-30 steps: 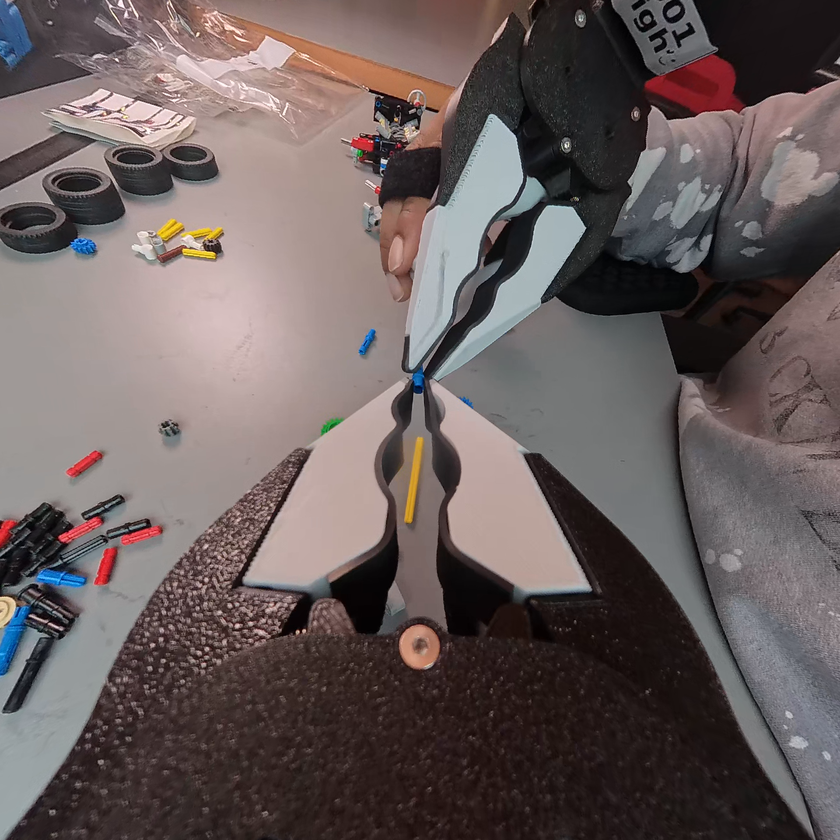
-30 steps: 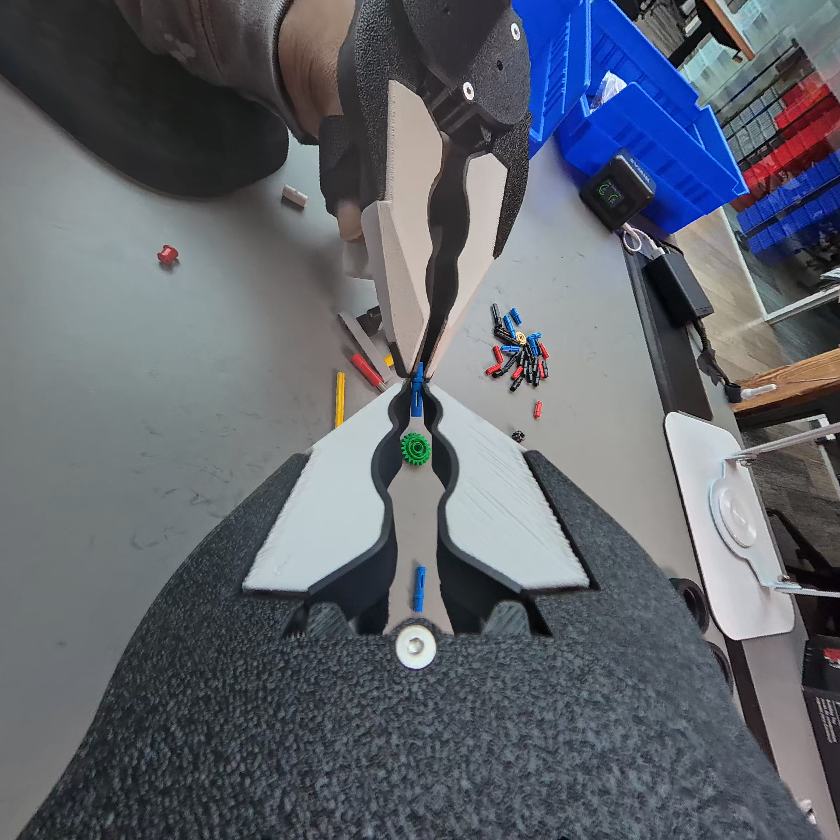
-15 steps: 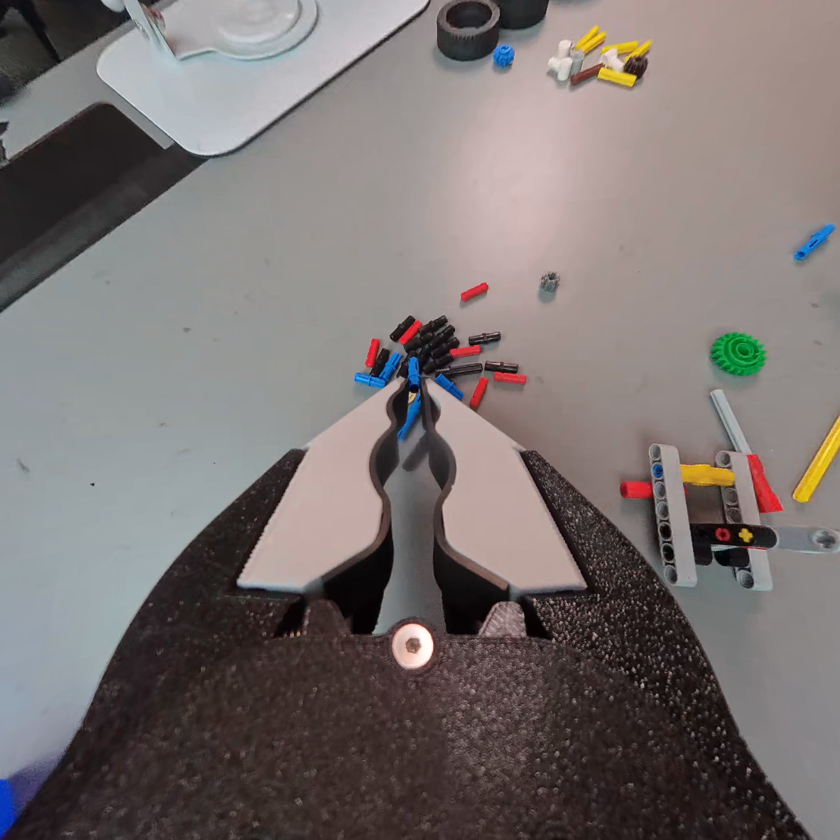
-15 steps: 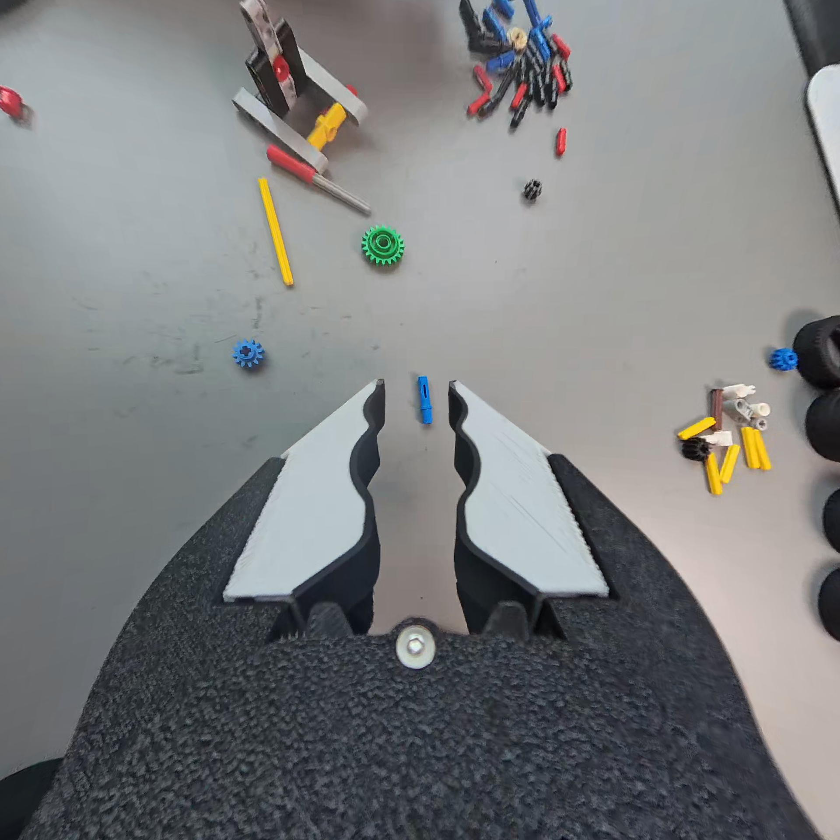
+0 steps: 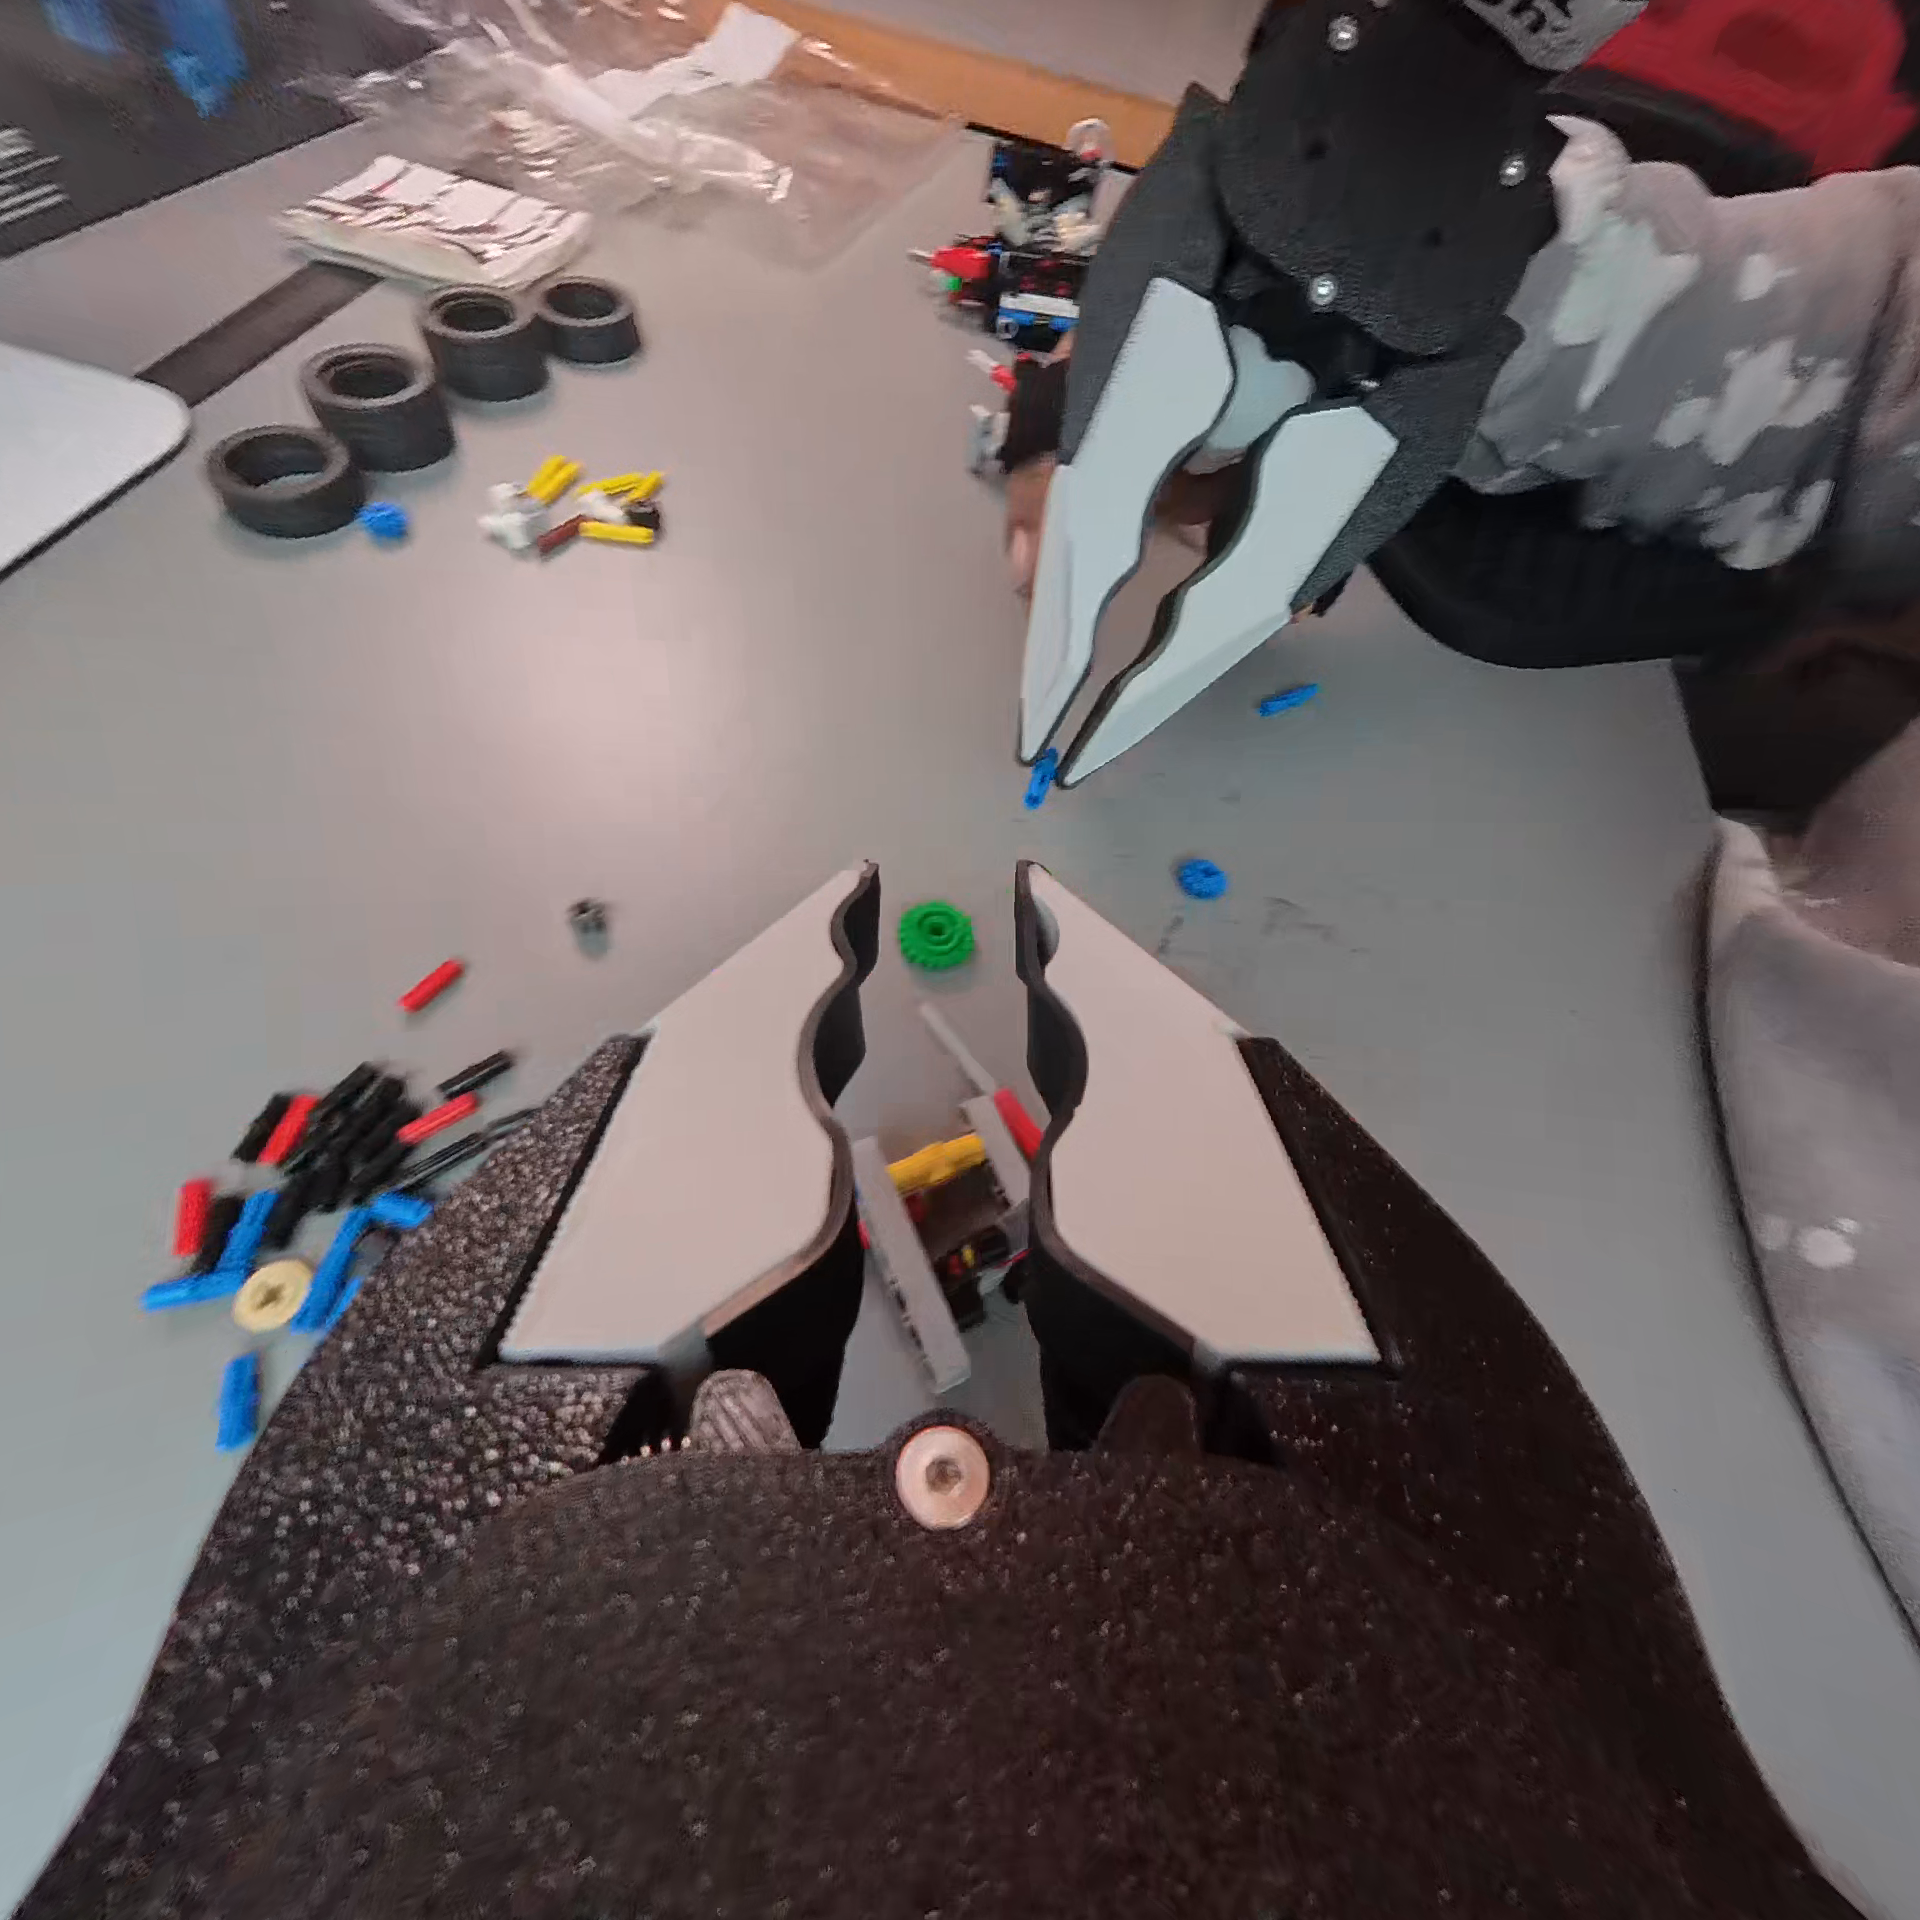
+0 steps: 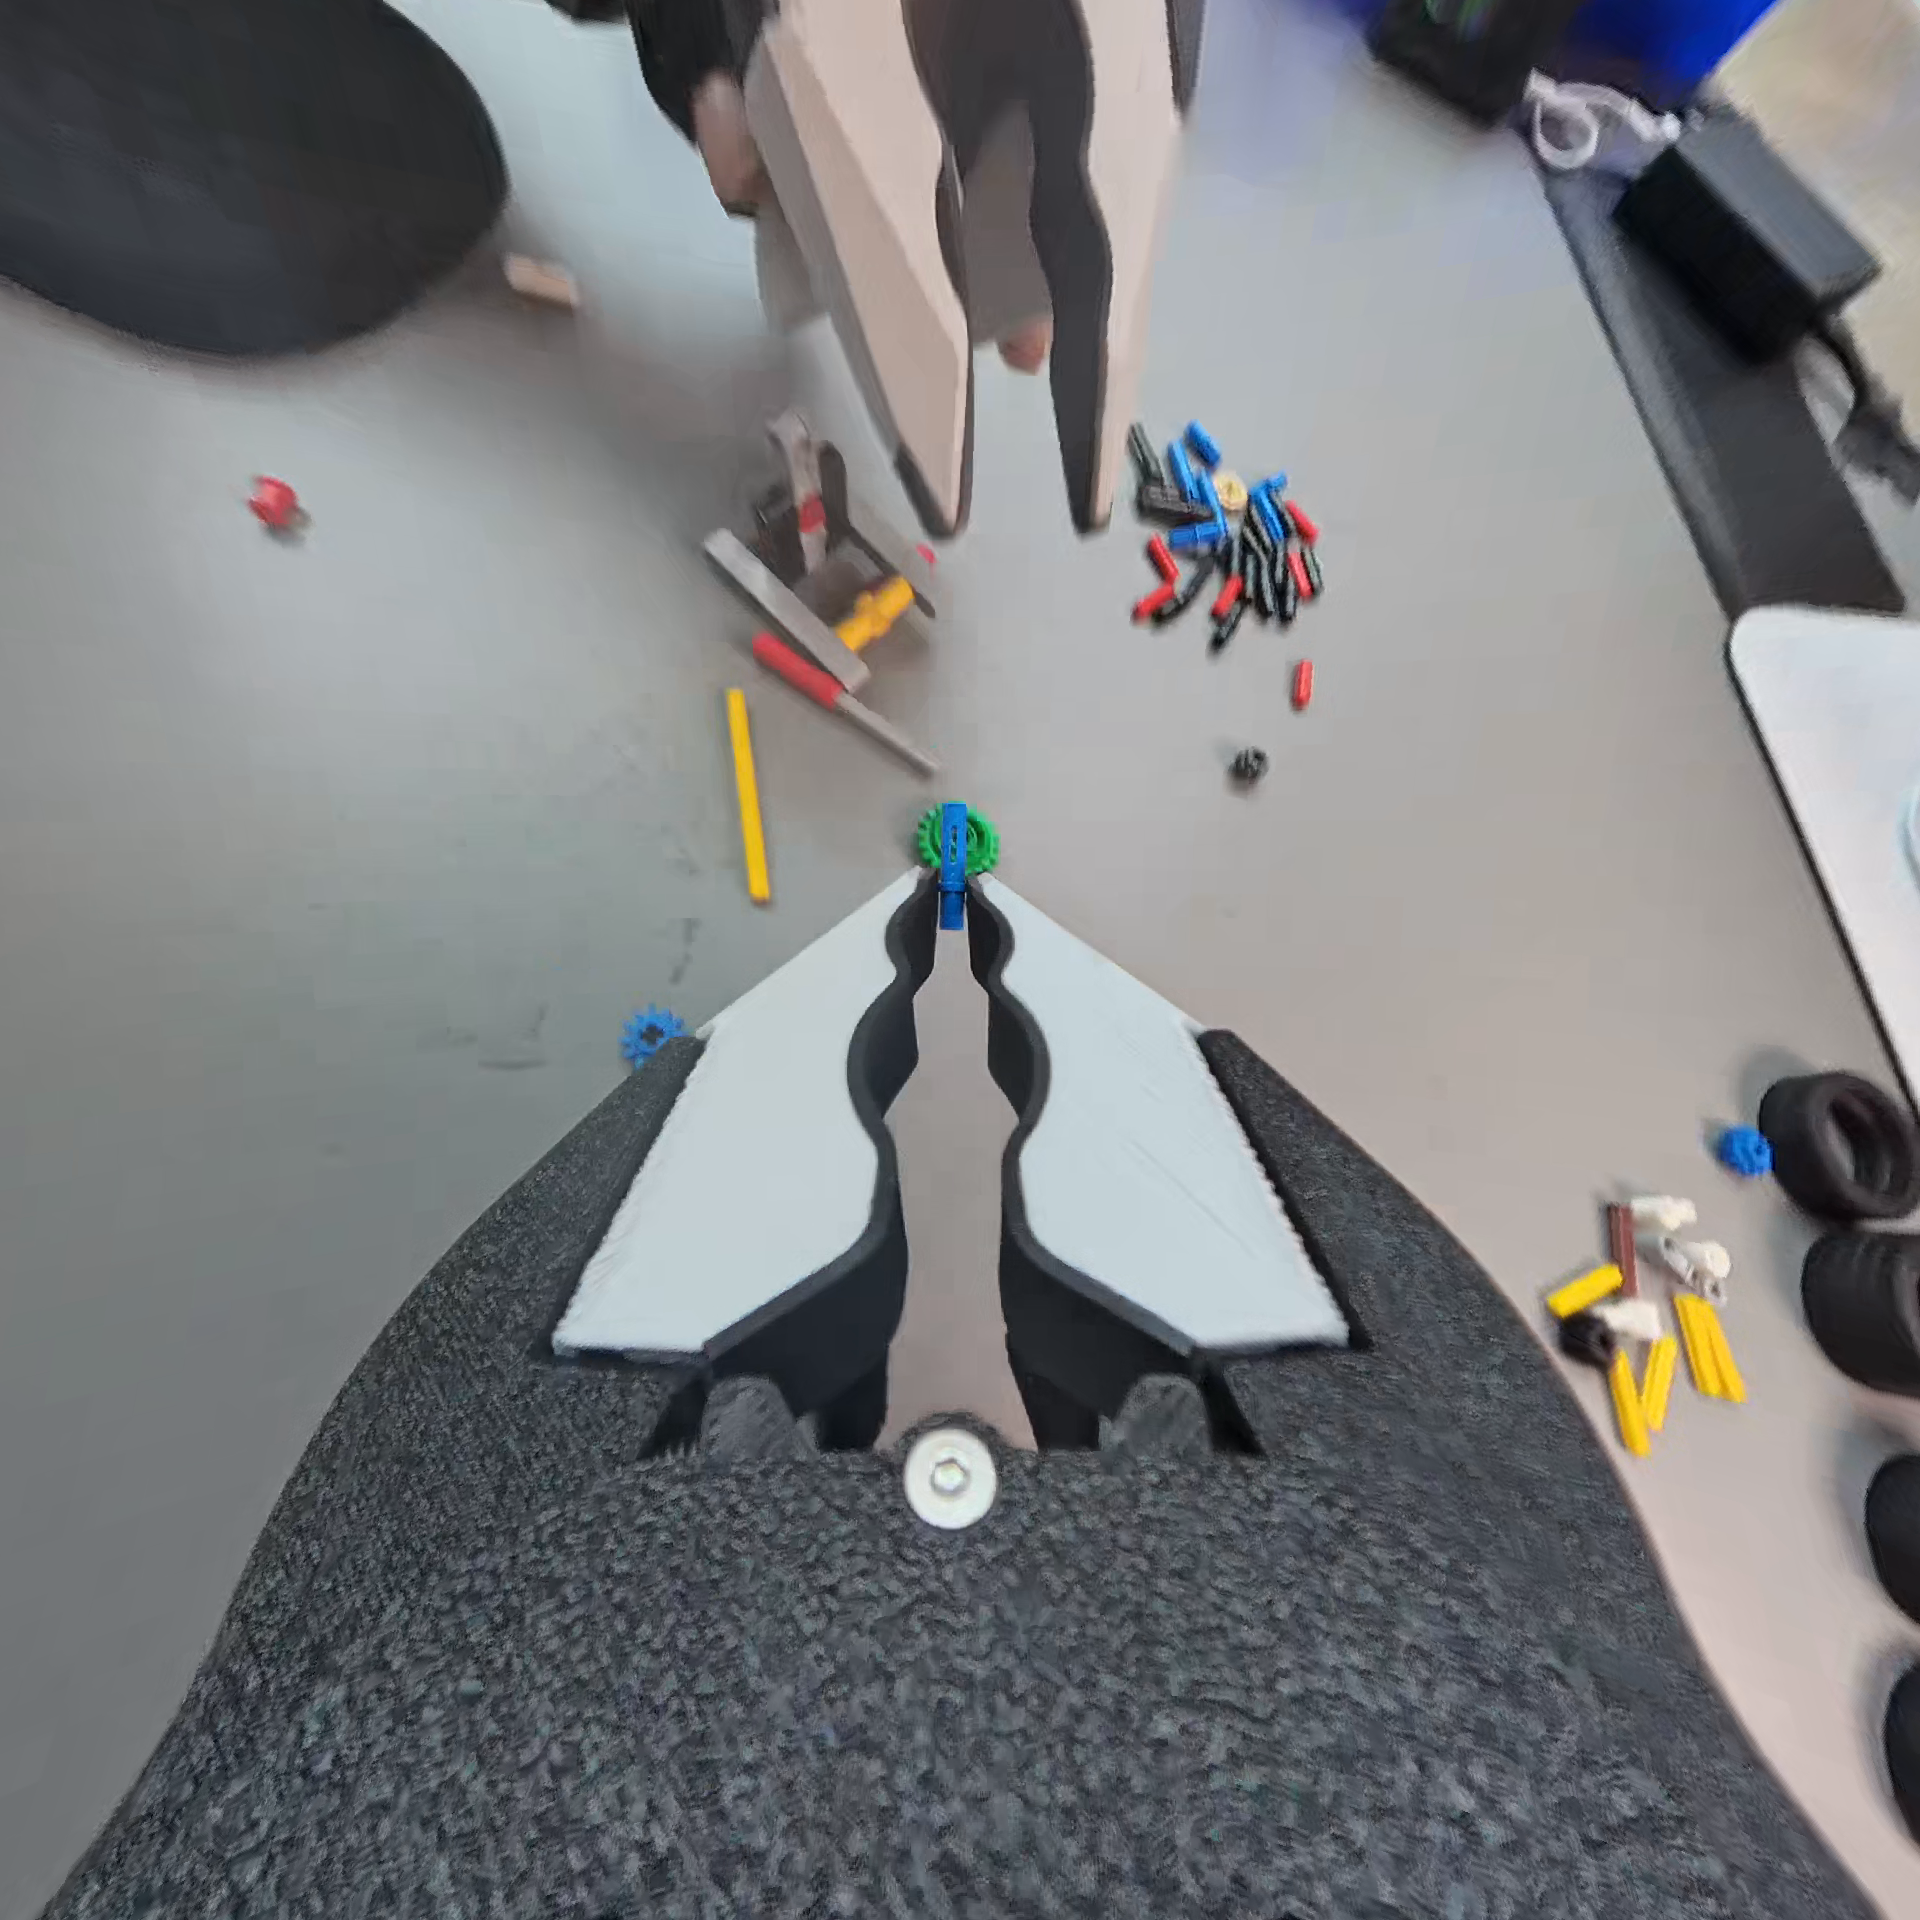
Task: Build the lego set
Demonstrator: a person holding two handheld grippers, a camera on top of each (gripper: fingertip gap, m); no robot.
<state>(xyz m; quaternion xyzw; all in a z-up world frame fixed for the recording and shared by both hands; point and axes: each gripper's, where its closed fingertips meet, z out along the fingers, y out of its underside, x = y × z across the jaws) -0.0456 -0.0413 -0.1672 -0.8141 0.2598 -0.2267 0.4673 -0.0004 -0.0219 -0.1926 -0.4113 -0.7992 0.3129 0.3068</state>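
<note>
blue pin | short, ridged | pinched in right hand-held gripper

Gear ahead between my left fingertips; frame lies nearer, between my fingers; pin pile left; tyres far left.

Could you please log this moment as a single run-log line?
right gripper: shut on blue pin | left gripper: open, empty | green gear: on table
</note>
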